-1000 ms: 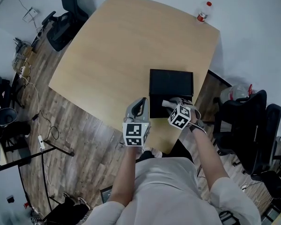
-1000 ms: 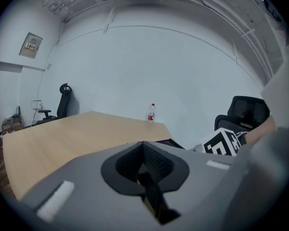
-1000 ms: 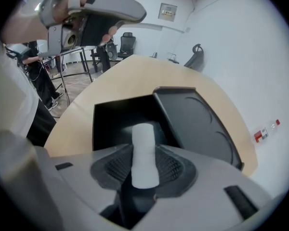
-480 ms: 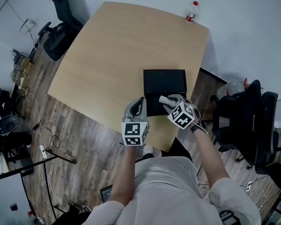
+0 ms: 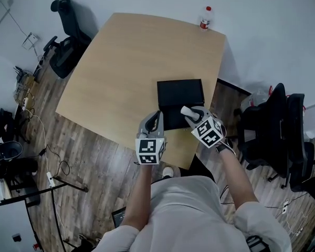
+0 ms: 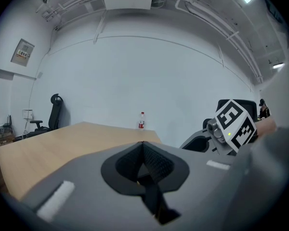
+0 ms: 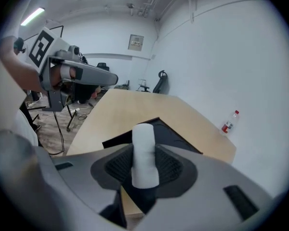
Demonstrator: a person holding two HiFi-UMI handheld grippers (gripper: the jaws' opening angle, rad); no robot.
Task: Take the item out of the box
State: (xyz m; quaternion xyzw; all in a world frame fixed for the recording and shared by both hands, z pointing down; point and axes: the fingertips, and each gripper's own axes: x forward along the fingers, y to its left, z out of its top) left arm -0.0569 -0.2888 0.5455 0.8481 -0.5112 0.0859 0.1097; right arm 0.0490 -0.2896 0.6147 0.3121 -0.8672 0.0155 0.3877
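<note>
We have the right gripper (image 7: 144, 171) clamped on the white cylinder (image 7: 144, 146). Its ribbed pads press the two sides of the lower half, and the upper end stands out past the jaw tips. The black box (image 7: 179, 137) lies beyond and below those tips on the table (image 7: 127, 105). The cylinder looks clear of the box rim, so we judge the item is out or very nearly so.

Our left gripper (image 6: 143, 163) has its jaws closed together with nothing between them. It points across the table toward the bottle (image 6: 141, 120) at the far edge, with the right gripper just off to its right side.

The cylinder looks matte, smooth and light, perhaps a roll of paper or foam, though we cannot tell the material. We expect it to give a little under pressure, so a moderate squeeze should do. Its round wall is the weak point: held low as it is now, it could pivot or slide between the pads. A hold nearer the middle, square across the body, would be steadier.
</note>
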